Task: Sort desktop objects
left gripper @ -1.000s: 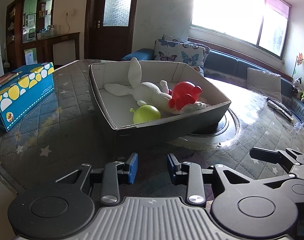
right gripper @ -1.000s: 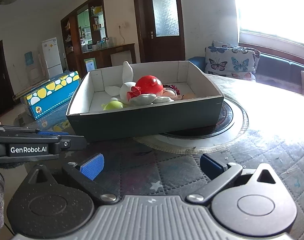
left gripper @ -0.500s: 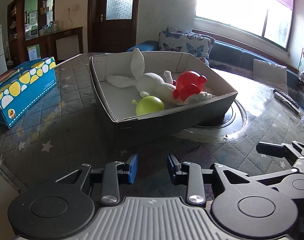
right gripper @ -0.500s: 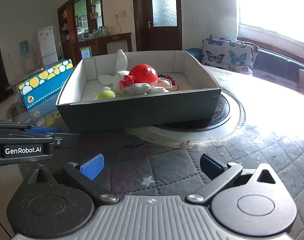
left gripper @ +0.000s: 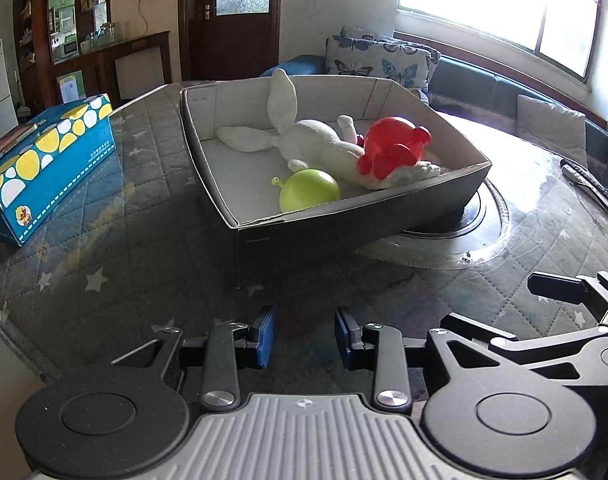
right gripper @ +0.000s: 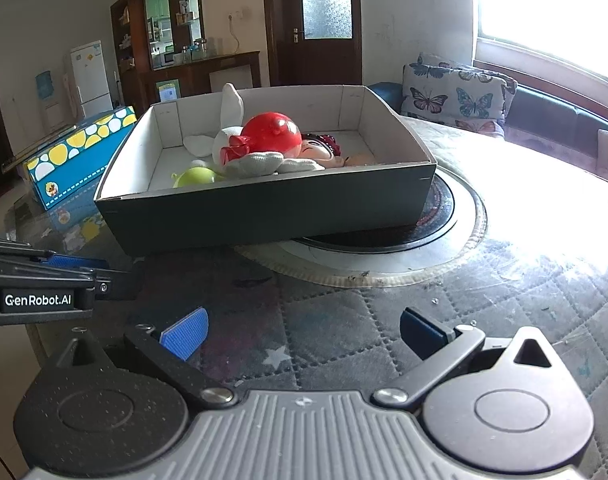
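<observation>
A dark grey cardboard box (left gripper: pixel 344 236) (right gripper: pixel 264 212) with a white inside stands on the quilted table. In it lie a white plush rabbit (left gripper: pixel 316 144) (right gripper: pixel 232 108), a red balloon toy (left gripper: pixel 392 148) (right gripper: pixel 272 132), a green balloon (left gripper: pixel 310 196) (right gripper: pixel 196 176) and a doll face (right gripper: pixel 316 148). My left gripper (left gripper: pixel 304 336) hovers just before the box's near corner, its blue pads a narrow gap apart with nothing between them. My right gripper (right gripper: pixel 304 334) stands wide open and empty, short of the box's long side.
A blue tissue box (left gripper: pixel 44 172) (right gripper: pixel 80 152) with yellow and white dots lies left of the grey box. A round glass turntable (left gripper: pixel 464 236) (right gripper: pixel 444 240) sits partly under it. A remote (left gripper: pixel 588 184) lies at the far right edge.
Both views have tipped down a little, so the box sits higher in the picture. The jaw gaps are unchanged and nothing in the box has moved.
</observation>
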